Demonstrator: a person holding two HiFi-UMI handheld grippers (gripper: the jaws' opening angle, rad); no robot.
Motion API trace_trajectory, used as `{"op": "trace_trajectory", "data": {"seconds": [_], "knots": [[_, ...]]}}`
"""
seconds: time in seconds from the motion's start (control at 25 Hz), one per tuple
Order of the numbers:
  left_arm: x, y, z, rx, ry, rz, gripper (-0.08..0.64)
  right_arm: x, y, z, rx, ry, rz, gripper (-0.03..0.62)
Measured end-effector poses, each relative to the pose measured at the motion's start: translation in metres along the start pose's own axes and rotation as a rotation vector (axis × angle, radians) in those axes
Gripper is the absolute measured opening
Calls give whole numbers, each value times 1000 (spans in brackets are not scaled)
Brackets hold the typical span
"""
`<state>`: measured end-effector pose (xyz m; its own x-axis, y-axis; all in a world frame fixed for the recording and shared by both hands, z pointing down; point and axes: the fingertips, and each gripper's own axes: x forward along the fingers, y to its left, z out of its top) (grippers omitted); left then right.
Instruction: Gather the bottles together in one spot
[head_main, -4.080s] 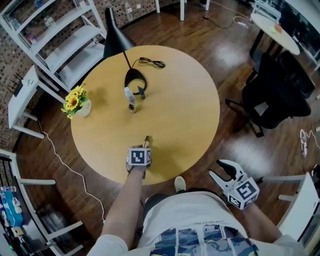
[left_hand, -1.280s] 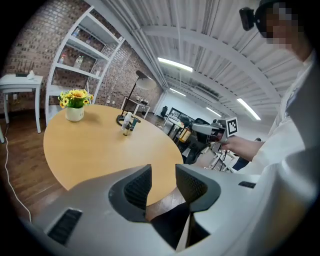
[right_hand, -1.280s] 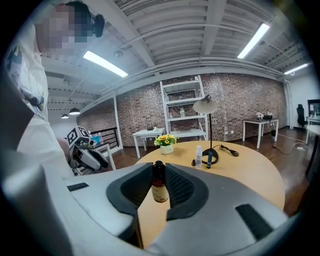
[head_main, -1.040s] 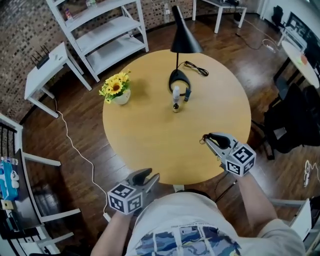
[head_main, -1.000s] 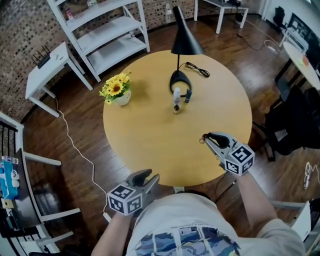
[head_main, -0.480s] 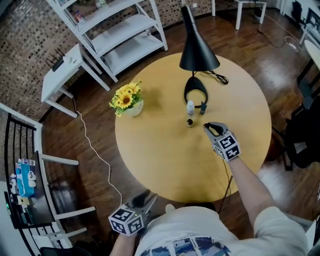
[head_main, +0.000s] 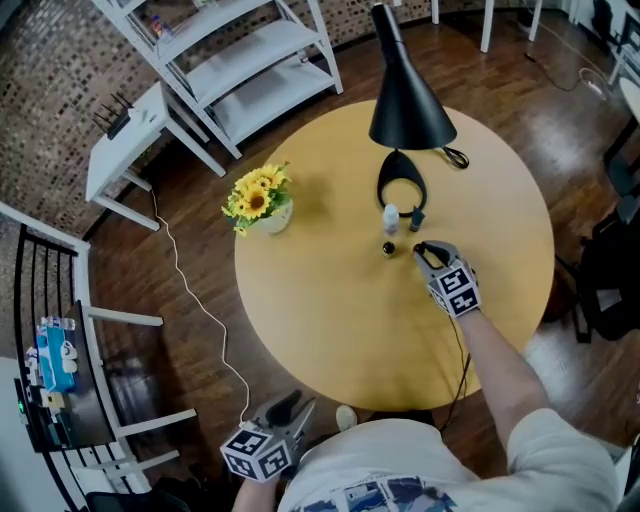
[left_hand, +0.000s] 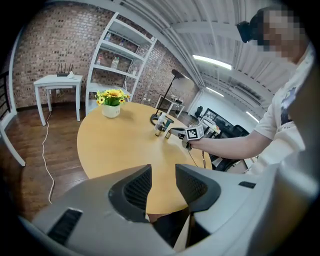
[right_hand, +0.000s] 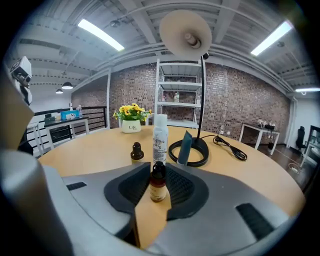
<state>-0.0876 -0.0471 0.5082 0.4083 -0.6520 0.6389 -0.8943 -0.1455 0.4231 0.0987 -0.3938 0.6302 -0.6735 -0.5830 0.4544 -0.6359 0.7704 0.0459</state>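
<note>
A dropper bottle (right_hand: 158, 186) is stood before the lamp base (right_hand: 201, 149), between the jaws of the right gripper (head_main: 424, 248), which have just been opening. The left gripper (left_hand: 163, 171) is held parted, empty. "Life" is printed on the flowerpot (right_hand: 131, 128).

A round wooden table (head_main: 330, 310) stands on a dark plank floor (head_main: 130, 280), with a black desk lamp (head_main: 408, 105) and a pot of yellow flowers (head_main: 258, 200) on it. Nearby, a white shelving unit (head_main: 270, 85) and a small white side table (head_main: 132, 135) stand against a brick wall (head_main: 50, 60), and strip lights (right_hand: 100, 34) glow on the ceiling.
</note>
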Motion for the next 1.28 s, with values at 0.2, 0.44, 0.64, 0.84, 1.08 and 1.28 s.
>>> {"op": "trace_trajectory", "data": {"seconds": [0.2,0.44,0.64,0.84,1.08,1.28], "knots": [[0,-1,10,48,-11,-28,152,-20,3,8,47,-21,-15,221],[-2,-4,16,114,-34,-93,153,-111,32,29,111,-101,-68,222],[-7,-11,14,174,-49,-159,152,-185,108,10,110,-16,-53,222],[-20,-17,-2,192,-62,-234,153,-243,194,9,157,7,-48,222],[-48,-13,-23,182,-73,-286,153,-296,271,15,170,-4,-93,222],[-80,-3,-53,216,-65,-280,150,-326,323,-1,192,28,-118,222]]}}
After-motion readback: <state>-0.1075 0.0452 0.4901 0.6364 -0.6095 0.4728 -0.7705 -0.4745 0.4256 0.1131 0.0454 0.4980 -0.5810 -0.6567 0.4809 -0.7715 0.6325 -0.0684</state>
